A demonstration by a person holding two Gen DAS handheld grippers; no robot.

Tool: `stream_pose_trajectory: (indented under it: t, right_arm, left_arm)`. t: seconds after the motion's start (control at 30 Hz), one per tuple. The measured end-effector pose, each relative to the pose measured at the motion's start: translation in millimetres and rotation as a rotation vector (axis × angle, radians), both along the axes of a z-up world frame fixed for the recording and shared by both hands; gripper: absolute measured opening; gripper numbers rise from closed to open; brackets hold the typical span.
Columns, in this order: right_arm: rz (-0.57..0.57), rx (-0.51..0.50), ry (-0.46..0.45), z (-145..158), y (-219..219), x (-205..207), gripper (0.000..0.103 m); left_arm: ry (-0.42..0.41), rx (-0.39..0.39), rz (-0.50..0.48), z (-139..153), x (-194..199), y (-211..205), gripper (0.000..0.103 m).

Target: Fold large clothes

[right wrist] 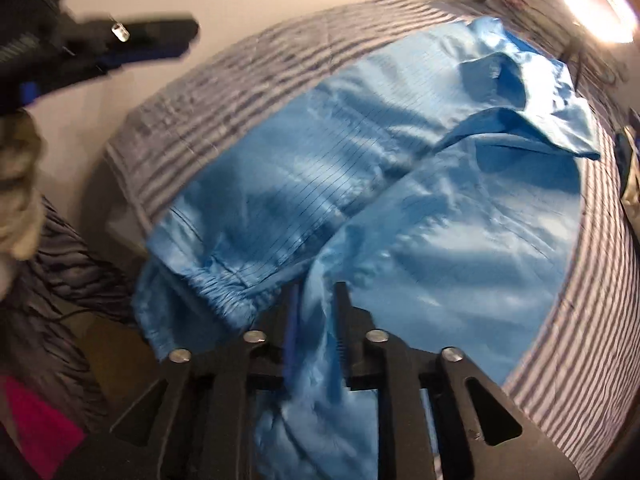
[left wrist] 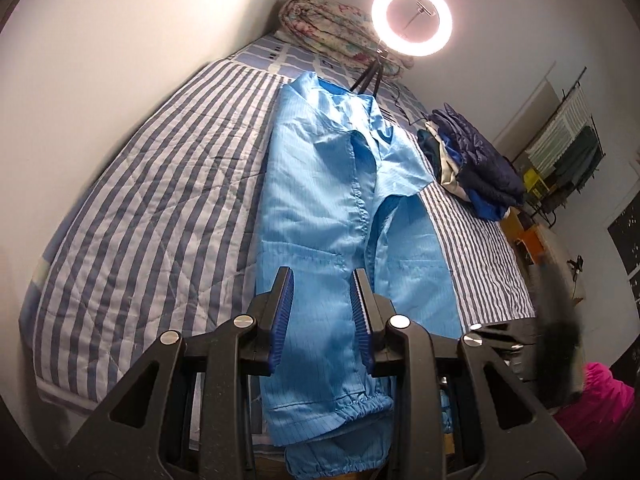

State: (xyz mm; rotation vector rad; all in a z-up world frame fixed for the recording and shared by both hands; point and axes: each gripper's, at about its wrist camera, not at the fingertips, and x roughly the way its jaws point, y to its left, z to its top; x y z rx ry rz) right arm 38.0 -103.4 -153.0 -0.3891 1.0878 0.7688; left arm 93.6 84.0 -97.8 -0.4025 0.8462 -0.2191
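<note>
Striped bedding point(left wrist: 132, 216) carried the light-blue coverall point(left wrist: 328, 200), laid lengthwise up the bed, cuffs hanging over the near edge. Plenty of bare stripe lay open on its left; on its right, dark folded clothes point(left wrist: 476, 164) crowded the edge. The left tool point(left wrist: 322, 312) hovered spread above the fabric. The right tool point(right wrist: 316, 320) pinched a fold of the coverall.

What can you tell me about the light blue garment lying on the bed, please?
The light blue garment is a thin, shiny, finely gridded coat with a collar, front placket and elastic cuffs. It lies lengthwise on the striped bedcover, collar toward the ring light, cuffs hanging over the near edge. The right gripper pinches its fabric.
</note>
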Motion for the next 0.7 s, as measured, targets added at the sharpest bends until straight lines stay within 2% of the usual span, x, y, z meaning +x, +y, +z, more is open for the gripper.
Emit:
stream_pose_trajectory:
  t: [0.07, 0.17, 0.33, 0.5, 0.57, 0.7]
  right_arm:
    - [-0.025, 0.055, -0.011, 15.0, -19.2, -3.4, 0.031]
    - [-0.093, 0.12, -0.043, 34.7, -45.5, 6.0, 0.04]
    - [-0.277, 0.186, -0.068, 56.5, -86.7, 52.7, 0.04]
    - [-0.425, 0.265, -0.089, 73.6, -123.7, 115.4, 0.043]
    - [-0.469, 0.284, -0.104, 75.8, -133.5, 138.8, 0.053]
    - [-0.528, 0.307, -0.092, 71.2, -145.8, 181.0, 0.053]
  left_arm:
    - [-0.001, 0.01, -0.026, 5.6, 5.9, -4.4, 0.028]
    - [-0.009, 0.032, -0.059, 15.7, 16.0, -10.9, 0.028]
    - [-0.023, 0.084, -0.122, 31.0, 41.7, -27.1, 0.028]
    - [-0.012, 0.069, -0.145, 30.2, 73.8, -33.7, 0.031]
    - [-0.001, 0.052, -0.143, 26.1, 84.4, -32.3, 0.031]
    - [0.037, 0.015, -0.136, 14.3, 104.6, -30.8, 0.031]
